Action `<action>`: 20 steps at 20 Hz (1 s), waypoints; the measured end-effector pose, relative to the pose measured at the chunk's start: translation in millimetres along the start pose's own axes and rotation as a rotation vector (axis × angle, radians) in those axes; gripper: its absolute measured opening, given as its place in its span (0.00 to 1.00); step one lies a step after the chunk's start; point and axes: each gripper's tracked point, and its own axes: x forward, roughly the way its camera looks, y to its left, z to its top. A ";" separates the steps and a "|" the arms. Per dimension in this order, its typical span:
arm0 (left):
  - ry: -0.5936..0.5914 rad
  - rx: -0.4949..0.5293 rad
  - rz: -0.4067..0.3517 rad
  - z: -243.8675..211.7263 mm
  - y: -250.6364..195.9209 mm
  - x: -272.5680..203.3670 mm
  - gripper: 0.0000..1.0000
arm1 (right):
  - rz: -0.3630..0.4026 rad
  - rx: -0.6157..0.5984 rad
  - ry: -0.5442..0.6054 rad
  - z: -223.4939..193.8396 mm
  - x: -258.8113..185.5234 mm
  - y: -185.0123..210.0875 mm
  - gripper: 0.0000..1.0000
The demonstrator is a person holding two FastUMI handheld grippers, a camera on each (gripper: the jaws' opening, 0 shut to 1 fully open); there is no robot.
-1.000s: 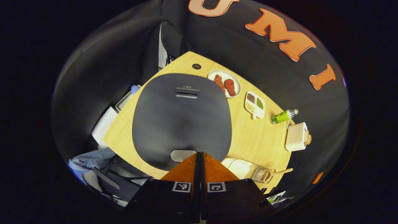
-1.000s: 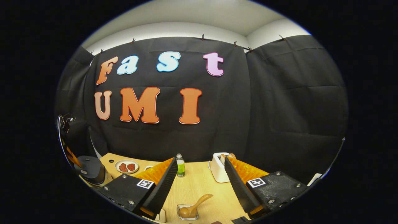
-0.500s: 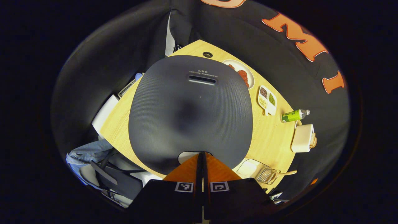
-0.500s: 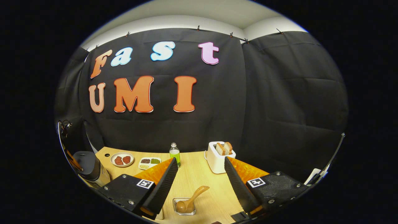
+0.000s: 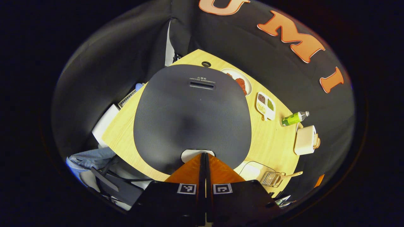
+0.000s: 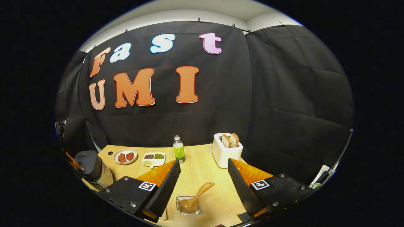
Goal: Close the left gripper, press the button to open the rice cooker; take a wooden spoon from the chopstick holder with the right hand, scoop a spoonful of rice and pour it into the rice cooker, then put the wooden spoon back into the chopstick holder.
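Observation:
The rice cooker (image 5: 192, 116) sits right below my left gripper (image 5: 204, 154), its dark grey lid down. That gripper is shut with nothing in it, and its joined tips rest at the pale button (image 5: 192, 154) on the lid's near edge. In the right gripper view the cooker (image 6: 92, 168) stands at the table's left end. My right gripper (image 6: 203, 162) hangs open above the table. Below and between its fingers, a wooden spoon (image 6: 198, 197) leans in a clear holder (image 6: 188, 209), handle up and to the right. In the left gripper view the spoon (image 5: 288, 174) and holder (image 5: 270, 179) are at the lower right.
A pale rice container (image 5: 251, 171) stands beside the holder. Along the back of the wooden table (image 6: 202, 164) are a plate of red meat (image 6: 125, 156), a divided dish (image 6: 153, 158), a green bottle (image 6: 178, 151) and a white toaster (image 6: 226, 153) holding bread. Black cloth walls the booth.
My shut left gripper came down onto the cooker's button, then drew back slightly; the lid stays down. The right gripper view tipped down, so the spoon and table show more fully.

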 end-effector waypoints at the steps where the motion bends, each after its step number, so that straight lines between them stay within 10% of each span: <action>1: -0.046 0.034 0.003 6.2 -3.2 -10.6 0.06 | 0.001 0.005 0.020 -5.2 2.9 0.0 0.94; 11: -0.567 0.377 0.186 76.1 -17.6 -107.0 0.08 | 0.019 0.044 0.199 -71.3 39.7 -3.1 0.94; 20: -0.892 0.553 0.314 71.6 -39.7 -184.1 0.90 | 0.037 0.101 0.375 -134.3 66.9 -8.6 0.94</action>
